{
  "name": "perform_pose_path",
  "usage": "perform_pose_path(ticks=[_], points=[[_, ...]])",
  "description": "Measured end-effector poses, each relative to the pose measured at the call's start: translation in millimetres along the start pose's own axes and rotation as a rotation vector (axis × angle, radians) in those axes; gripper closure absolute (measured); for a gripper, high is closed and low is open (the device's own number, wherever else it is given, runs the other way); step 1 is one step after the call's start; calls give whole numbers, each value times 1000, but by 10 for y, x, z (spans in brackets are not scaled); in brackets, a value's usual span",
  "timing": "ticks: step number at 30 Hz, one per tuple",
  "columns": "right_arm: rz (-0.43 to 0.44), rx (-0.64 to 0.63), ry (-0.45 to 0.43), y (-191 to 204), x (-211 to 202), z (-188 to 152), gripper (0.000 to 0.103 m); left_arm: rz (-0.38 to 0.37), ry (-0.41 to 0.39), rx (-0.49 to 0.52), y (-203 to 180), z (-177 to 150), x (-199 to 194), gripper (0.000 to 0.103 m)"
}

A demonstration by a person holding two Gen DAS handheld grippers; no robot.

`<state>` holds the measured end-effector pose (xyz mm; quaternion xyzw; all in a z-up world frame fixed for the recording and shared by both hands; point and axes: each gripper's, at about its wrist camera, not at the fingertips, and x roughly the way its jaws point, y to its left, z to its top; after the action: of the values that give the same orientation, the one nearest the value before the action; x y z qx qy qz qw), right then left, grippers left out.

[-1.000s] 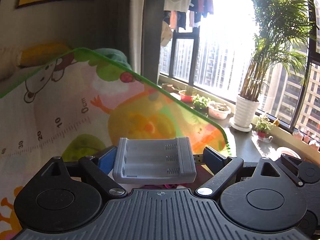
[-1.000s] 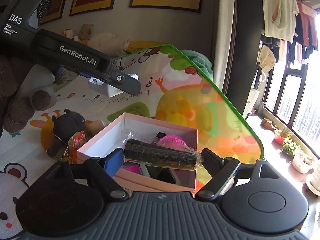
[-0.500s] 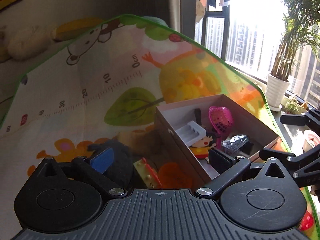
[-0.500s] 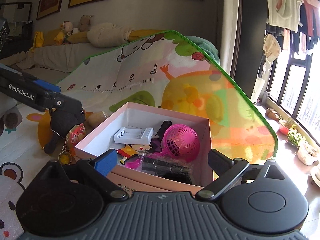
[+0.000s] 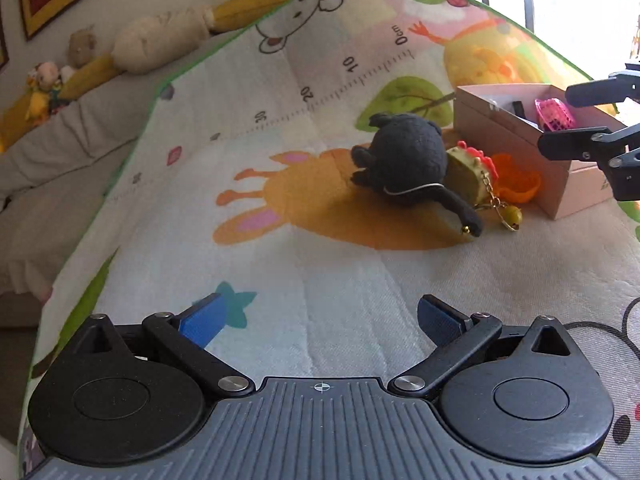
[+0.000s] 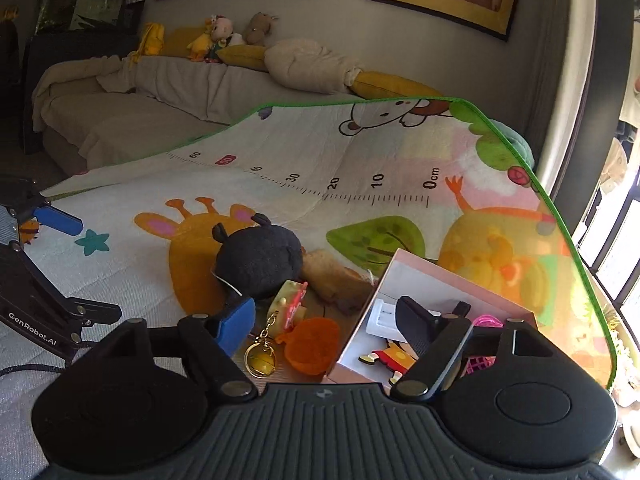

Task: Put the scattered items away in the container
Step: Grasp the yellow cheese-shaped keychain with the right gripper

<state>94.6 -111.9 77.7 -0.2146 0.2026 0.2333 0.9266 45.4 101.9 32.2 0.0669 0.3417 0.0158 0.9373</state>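
Black plush (image 5: 404,158), cheese keychain (image 6: 289,300), orange cup (image 6: 312,344) crowd mat (image 5: 320,264) beside pink box (image 5: 516,140). Left gripper (image 5: 320,320) wide, empty. Right gripper (image 6: 326,316) closing, straddling box wall. Sofa (image 6: 140,96) behind.

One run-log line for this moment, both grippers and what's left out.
left gripper: open, empty | right gripper: closing, empty | still on mat: black plush toy, orange silicone cup

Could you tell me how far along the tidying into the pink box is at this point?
Partly done. The pink cardboard box already holds a white battery tray, a pink mesh basket and a cartoon figure. Both grippers hold nothing: left gripper open, right gripper closing on nothing. Left on the mat: black plush toy, yellow-red keychain, orange cup.
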Motion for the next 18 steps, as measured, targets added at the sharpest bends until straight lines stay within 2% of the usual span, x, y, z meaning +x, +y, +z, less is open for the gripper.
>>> perform_pose_path(ticks=[1,2,6,11,14,18], points=[[-5,-25,13,96,70,22,51,-8,-3,-26,56,-30,-24,0],[-13,-43,30,184,156,42,53,-20,-7,-58,107,-58,-49,0],[-68,-74,78,412,505,64,59,-83,-30,-141,242,-120,-170,0],[-129,-130,130,557,808,44,66,-110,-61,-153,261,-116,-270,0],[-141,-140,147,550,877,26,78,-105,-61,-156,237,-98,-282,0],[-99,-135,128,494,686,0,81,-109,-56,-148,147,-73,-303,0]])
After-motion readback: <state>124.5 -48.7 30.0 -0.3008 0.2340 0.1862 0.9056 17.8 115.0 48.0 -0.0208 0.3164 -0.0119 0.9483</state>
